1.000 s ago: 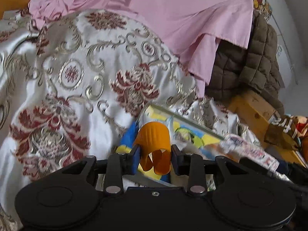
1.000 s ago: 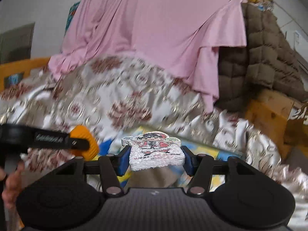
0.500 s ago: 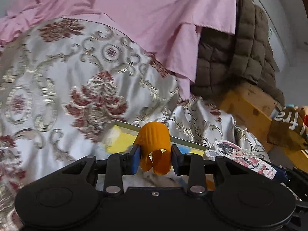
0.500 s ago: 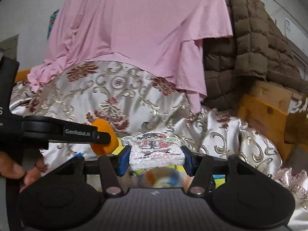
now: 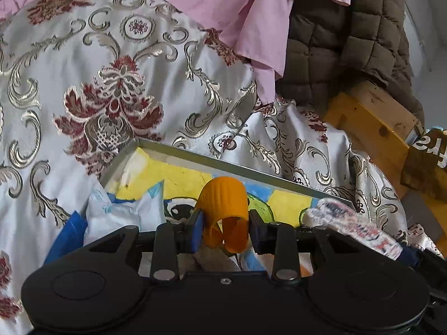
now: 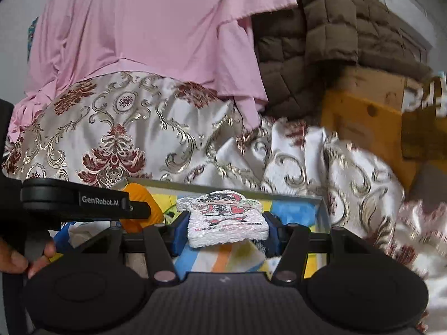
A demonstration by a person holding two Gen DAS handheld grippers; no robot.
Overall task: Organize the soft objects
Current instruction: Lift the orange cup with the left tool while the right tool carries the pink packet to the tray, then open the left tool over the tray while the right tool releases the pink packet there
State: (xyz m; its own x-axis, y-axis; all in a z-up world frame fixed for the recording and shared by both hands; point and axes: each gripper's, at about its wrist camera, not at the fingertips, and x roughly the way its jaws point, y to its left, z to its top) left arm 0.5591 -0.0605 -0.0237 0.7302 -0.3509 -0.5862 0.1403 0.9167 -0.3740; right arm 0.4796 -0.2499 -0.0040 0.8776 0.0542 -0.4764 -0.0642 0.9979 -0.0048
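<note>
both grippers are loaded over the tray (image 5: 240,167): left gripper (image 5: 223,230) pinches a squashed orange cup (image 5: 225,203), right gripper (image 6: 223,230) clamps a white towel block (image 6: 225,223). releasing side by side risks one landing on the rim.

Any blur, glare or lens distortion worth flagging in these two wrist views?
Left wrist: mostly sharp, but the printed pad at the right is motion-smeared; the brocade cloth shows shiny highlights. Right wrist: centre crisp, right side of the cloth streaked with blur. Both views bend at the edges, with dark fisheye corners.
</note>
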